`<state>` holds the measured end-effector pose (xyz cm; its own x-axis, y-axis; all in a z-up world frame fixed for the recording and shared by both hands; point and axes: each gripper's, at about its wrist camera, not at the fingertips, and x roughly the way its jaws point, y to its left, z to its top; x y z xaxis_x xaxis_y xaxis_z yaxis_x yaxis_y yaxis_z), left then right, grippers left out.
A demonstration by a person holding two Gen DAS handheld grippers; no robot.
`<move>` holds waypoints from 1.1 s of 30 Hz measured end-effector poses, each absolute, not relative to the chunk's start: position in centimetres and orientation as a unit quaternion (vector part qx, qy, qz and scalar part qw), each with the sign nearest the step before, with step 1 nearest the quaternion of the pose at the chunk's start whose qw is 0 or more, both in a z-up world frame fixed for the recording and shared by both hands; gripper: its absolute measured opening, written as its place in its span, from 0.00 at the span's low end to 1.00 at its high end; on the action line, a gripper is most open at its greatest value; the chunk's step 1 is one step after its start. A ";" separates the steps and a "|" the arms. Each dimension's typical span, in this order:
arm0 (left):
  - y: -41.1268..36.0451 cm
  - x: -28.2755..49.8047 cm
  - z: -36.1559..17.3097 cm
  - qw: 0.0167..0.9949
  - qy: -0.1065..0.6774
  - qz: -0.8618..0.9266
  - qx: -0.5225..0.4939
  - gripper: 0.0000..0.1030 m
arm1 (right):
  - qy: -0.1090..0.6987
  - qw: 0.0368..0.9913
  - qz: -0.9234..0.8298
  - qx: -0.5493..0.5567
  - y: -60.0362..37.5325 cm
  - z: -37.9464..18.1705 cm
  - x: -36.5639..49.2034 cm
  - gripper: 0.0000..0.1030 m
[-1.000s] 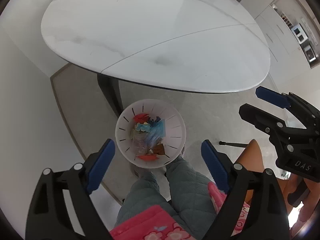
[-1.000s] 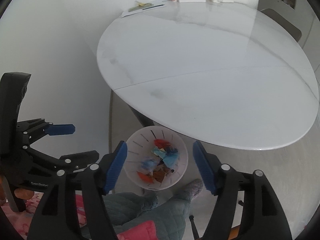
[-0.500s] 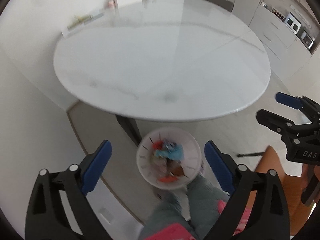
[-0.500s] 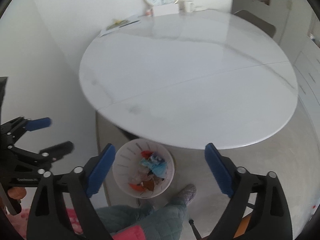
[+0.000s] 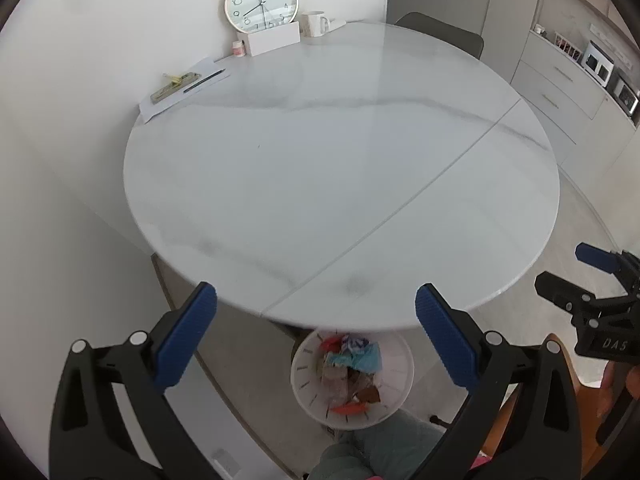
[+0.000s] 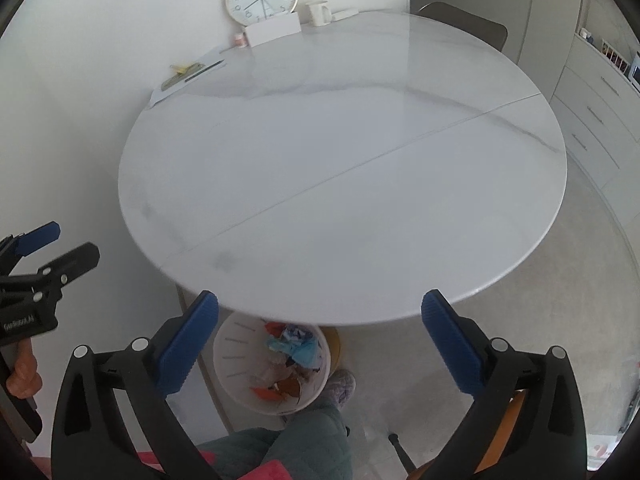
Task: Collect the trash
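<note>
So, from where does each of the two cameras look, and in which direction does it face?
Left wrist: on the left gripper, jaws opening and empty, aimed down at the round table; the person's knee and the right gripper show.
Right wrist: on the right gripper, jaws opening and empty, same downward aim; legs, a slipper and the left gripper show.
Shared: table, trash bin, clock.
</note>
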<state>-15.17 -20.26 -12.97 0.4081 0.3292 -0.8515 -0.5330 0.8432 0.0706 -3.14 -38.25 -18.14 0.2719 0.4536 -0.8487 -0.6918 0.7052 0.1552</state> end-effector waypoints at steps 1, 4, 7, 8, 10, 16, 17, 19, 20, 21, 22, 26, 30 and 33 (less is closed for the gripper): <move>-19.8 -14.5 -12.9 0.832 0.479 0.257 -0.107 0.93 | 0.482 0.788 0.363 -0.122 -38.1 -18.2 -2.4 0.98; -19.0 -12.3 -12.6 0.838 0.473 0.254 -0.097 0.92 | 0.481 0.789 0.365 -0.110 -37.7 -18.1 0.0 0.98; -18.0 -9.9 -12.1 0.840 0.472 0.252 -0.094 0.92 | 0.481 0.790 0.367 -0.103 -37.1 -18.0 2.5 0.98; -17.7 -9.1 -11.9 0.841 0.471 0.248 -0.096 0.93 | 0.481 0.790 0.367 -0.103 -37.0 -17.9 3.2 0.98; -17.3 -8.2 -11.7 0.844 0.470 0.241 -0.095 0.93 | 0.478 0.791 0.365 -0.107 -36.6 -17.8 4.5 0.98; -16.8 -6.9 -11.2 0.855 0.471 0.207 -0.072 0.92 | 0.469 0.810 0.338 -0.100 -35.7 -16.3 4.9 0.98; -16.3 -6.9 -11.0 0.857 0.470 0.200 -0.068 0.93 | 0.466 0.816 0.330 -0.092 -35.6 -15.8 4.7 0.98; -15.7 -7.0 -10.4 0.865 0.463 0.185 -0.059 0.93 | 0.457 0.829 0.314 -0.074 -35.5 -15.0 3.8 0.98; -15.3 -7.2 -9.9 0.872 0.456 0.173 -0.051 0.93 | 0.448 0.838 0.304 -0.067 -35.3 -14.4 3.2 0.98; -14.9 -7.4 -9.4 0.876 0.452 0.165 -0.044 0.92 | 0.442 0.845 0.292 -0.065 -35.1 -14.0 2.8 0.98; -14.6 -7.4 -9.1 0.878 0.450 0.158 -0.039 0.93 | 0.435 0.856 0.274 -0.063 -34.8 -13.4 2.1 0.98; -13.1 -8.0 -7.7 0.888 0.441 0.130 -0.004 0.93 | 0.415 0.877 0.239 -0.045 -33.9 -11.5 0.1 0.98; -12.2 -8.6 -5.8 0.899 0.423 0.111 0.009 0.93 | 0.386 0.902 0.193 -0.029 -33.6 -9.2 -1.7 0.98; -12.0 -9.0 -4.0 0.909 0.404 0.099 0.015 0.93 | 0.360 0.916 0.174 -0.014 -34.1 -7.1 -2.8 0.98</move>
